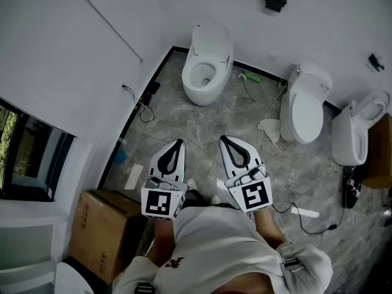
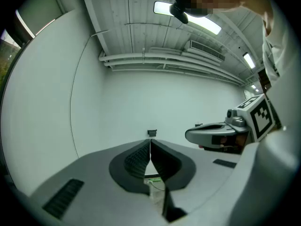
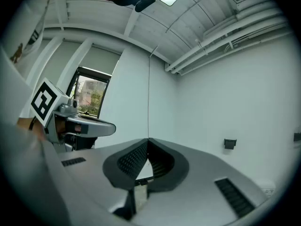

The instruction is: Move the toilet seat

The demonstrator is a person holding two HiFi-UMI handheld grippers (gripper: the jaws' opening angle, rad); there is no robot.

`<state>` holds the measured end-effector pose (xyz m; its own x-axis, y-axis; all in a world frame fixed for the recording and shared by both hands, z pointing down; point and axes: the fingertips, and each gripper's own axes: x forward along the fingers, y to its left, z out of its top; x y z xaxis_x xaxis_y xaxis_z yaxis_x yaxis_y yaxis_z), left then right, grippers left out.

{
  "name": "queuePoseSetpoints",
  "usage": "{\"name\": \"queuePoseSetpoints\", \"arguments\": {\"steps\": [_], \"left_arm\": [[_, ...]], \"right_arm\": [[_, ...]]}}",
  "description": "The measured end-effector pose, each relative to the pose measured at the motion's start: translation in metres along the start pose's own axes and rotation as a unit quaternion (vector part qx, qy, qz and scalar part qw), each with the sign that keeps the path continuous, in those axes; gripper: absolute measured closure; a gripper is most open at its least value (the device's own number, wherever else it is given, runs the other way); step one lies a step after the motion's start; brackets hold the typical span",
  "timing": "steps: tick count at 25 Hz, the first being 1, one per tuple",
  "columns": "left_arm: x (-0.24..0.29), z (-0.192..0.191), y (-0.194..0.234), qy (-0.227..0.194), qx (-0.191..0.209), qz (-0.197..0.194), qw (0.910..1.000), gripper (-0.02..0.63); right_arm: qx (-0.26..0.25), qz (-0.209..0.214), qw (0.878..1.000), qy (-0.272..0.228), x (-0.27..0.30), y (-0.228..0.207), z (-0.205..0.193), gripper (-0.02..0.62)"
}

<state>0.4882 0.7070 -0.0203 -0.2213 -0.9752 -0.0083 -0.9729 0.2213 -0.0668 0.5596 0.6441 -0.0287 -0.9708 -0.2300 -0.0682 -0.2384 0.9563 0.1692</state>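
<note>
**Task not started: both claws shut and empty, well short of the toilets**

Your left gripper (image 1: 179,143) and right gripper (image 1: 225,139) are held level, side by side, each with its jaws pressed together on nothing. Neither touches any fixture.

Straight ahead of both claws, and well apart from them, stands a toilet (image 1: 207,66) with its lid (image 1: 215,40) raised and the bowl exposed. Ahead and to the right of your right claw, a second toilet (image 1: 304,106) has its lid down. A third toilet (image 1: 357,127) stands further right, lid up.

I cannot tell which toilet seat is meant. In my judgement everything is still to do: approach, open a claw, take the seat and move it.
</note>
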Motion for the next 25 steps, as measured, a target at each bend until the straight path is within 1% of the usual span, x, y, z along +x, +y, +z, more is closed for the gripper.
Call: {"name": "queuePoseSetpoints", "arguments": {"steps": [3,8,12,18,22,25], "left_arm": [[0.003,-0.003,0.0,0.005,-0.002,-0.003,1.0,0.583],[0.013,-0.009,0.019,0.012,0.008,-0.004,0.9999,0.583],[0.026,-0.01,0.046,0.006,0.012,-0.014,0.9998,0.583],[0.042,-0.012,0.095,0.0,0.007,-0.032,0.9995,0.583],[0.052,-0.015,0.126,-0.003,0.003,-0.051,0.9987,0.583],[0.063,-0.011,0.145,-0.008,-0.013,-0.059,0.9981,0.583]], "right_arm": [[-0.005,0.003,1.0,0.006,0.002,0.001,-0.003,0.575],[0.015,-0.015,1.0,-0.001,0.02,-0.002,-0.005,0.575],[-0.001,-0.031,0.999,0.016,0.048,-0.006,-0.013,0.575],[-0.004,-0.052,0.998,0.042,0.095,-0.003,-0.024,0.575],[-0.013,-0.063,0.997,0.043,0.129,0.007,-0.022,0.575],[-0.02,-0.071,0.996,0.044,0.149,0.011,-0.02,0.575]]}}
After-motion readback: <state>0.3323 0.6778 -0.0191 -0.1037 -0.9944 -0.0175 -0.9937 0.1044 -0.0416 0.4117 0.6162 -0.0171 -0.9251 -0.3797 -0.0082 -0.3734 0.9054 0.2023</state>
